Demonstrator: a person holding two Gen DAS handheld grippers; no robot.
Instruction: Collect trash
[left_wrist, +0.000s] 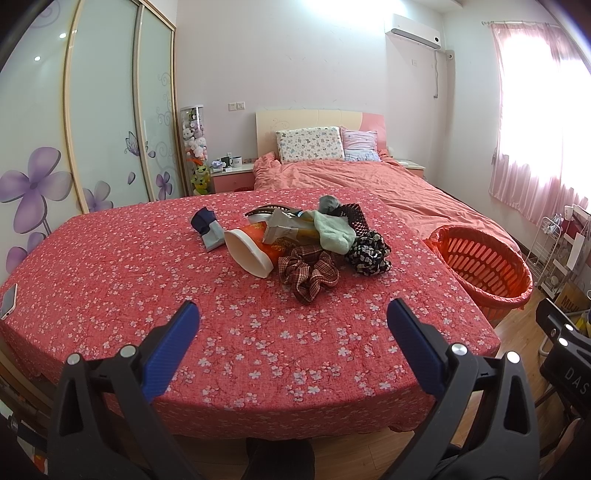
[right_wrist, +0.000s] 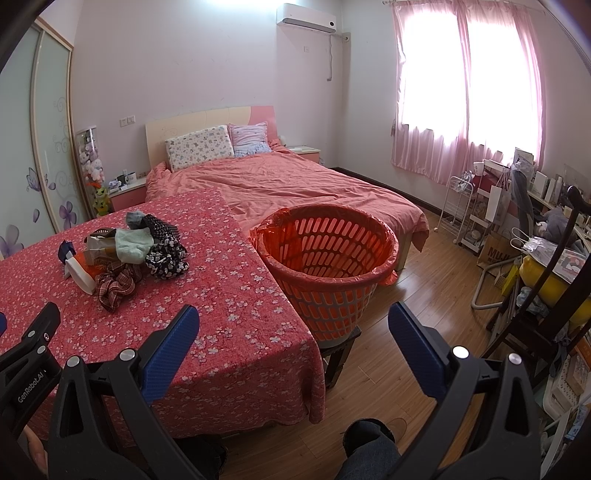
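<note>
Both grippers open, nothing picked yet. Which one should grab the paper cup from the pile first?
Probably left. The left gripper points straight at the paper cup. The right gripper faces the orange basket, and the cup sits far left in its view.

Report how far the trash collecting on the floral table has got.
Nothing looks done: the orange slotted basket lined with a red bag appears empty. Nothing is in hand: the left gripper and right gripper are both open. Everything is left: the white-and-orange paper cup, crumpled wrappers and fabric pieces lie piled on the red floral tablecloth.
</note>
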